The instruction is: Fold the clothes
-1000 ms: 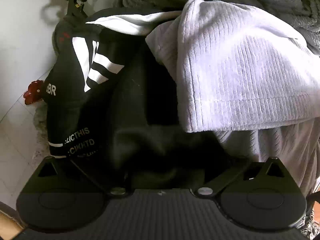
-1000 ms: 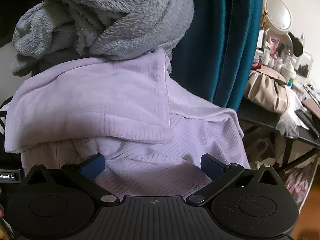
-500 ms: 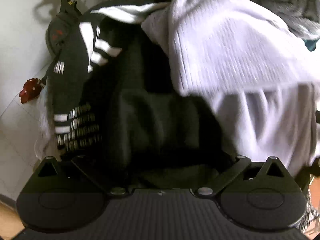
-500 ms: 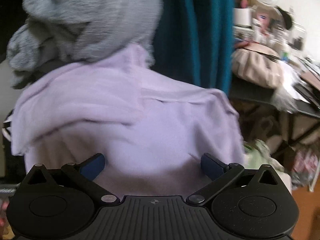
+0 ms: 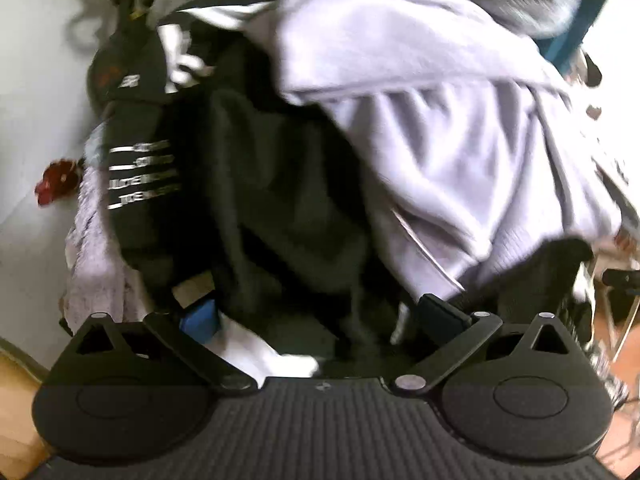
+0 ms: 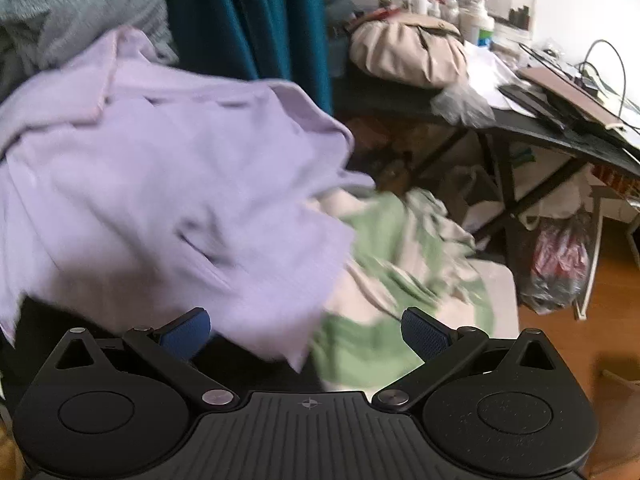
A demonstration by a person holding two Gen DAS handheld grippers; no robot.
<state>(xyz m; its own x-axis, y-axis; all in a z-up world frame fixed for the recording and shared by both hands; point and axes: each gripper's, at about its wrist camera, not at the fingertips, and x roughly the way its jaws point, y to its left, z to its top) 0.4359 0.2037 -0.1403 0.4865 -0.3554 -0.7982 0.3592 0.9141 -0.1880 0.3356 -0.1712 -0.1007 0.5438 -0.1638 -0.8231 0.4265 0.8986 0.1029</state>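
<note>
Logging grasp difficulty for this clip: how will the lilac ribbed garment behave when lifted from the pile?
The lilac garment drapes in soft folds, so it is probably floppy and will sag around any pinch. Its ribbed knit looks grippy rather than slippery. It overlaps the black clothing, so it may drag that along.

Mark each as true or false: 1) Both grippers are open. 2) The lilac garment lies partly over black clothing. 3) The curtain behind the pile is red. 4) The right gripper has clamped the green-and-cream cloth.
1) True: the left gripper and right gripper both show spread jaws.
2) True: the lilac garment overlaps the black clothing.
3) False: the curtain is teal.
4) False: the green-and-cream cloth lies ahead of the open right gripper, not clamped.
</note>
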